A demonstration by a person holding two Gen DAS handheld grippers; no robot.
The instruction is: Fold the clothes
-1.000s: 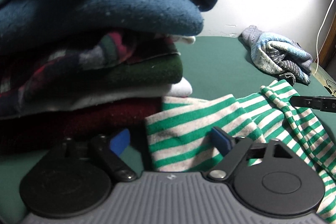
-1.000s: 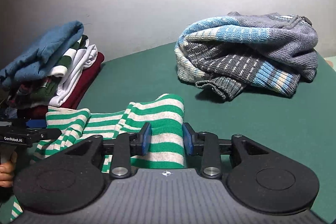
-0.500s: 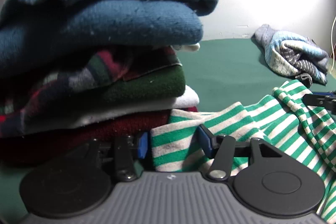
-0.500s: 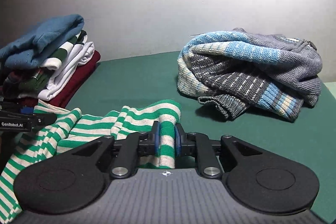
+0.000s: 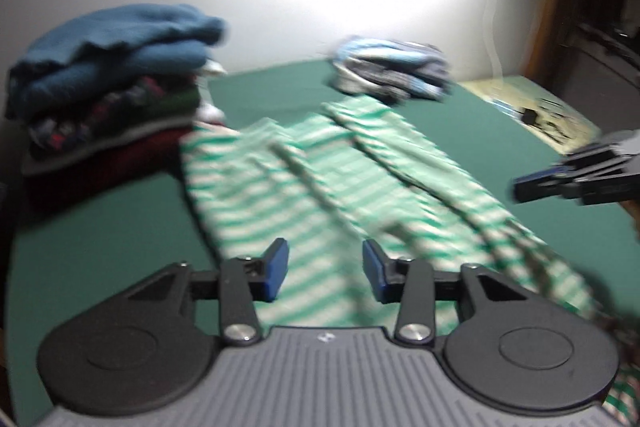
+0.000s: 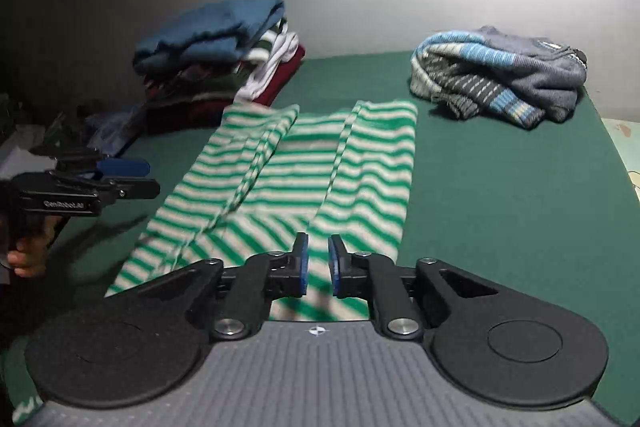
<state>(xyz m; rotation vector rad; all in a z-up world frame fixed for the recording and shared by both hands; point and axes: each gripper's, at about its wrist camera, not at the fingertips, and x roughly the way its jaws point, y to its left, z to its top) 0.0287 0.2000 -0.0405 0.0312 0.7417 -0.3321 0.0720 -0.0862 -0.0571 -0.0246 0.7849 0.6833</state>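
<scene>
A green-and-white striped garment [image 5: 320, 179] [image 6: 304, 179] lies stretched out flat on the green table [image 6: 500, 207], with two narrow folded strips running along it. My left gripper [image 5: 324, 247] hovers over its near part, jaws apart and closing, with nothing between the pads. My right gripper [image 6: 318, 241] is above the garment's near right edge. Its jaws are closing to a narrow gap and no cloth is pinched. Each gripper also shows from the side: the left gripper [image 6: 148, 179] in the right wrist view, the right gripper [image 5: 520, 187] in the left wrist view. The left wrist view is blurred.
A stack of folded clothes [image 5: 112, 91] [image 6: 216, 59], topped by a blue sweater, stands at the far left against the wall. A crumpled blue-and-grey knit sweater [image 5: 392, 71] [image 6: 500, 75] lies at the far right. A pale surface with clutter [image 5: 532, 107] adjoins the table's right edge.
Both grippers have pulled back and up from the garment's far end near the stack. The right gripper has let go of the striped cloth. The garment now lies at full length ahead.
</scene>
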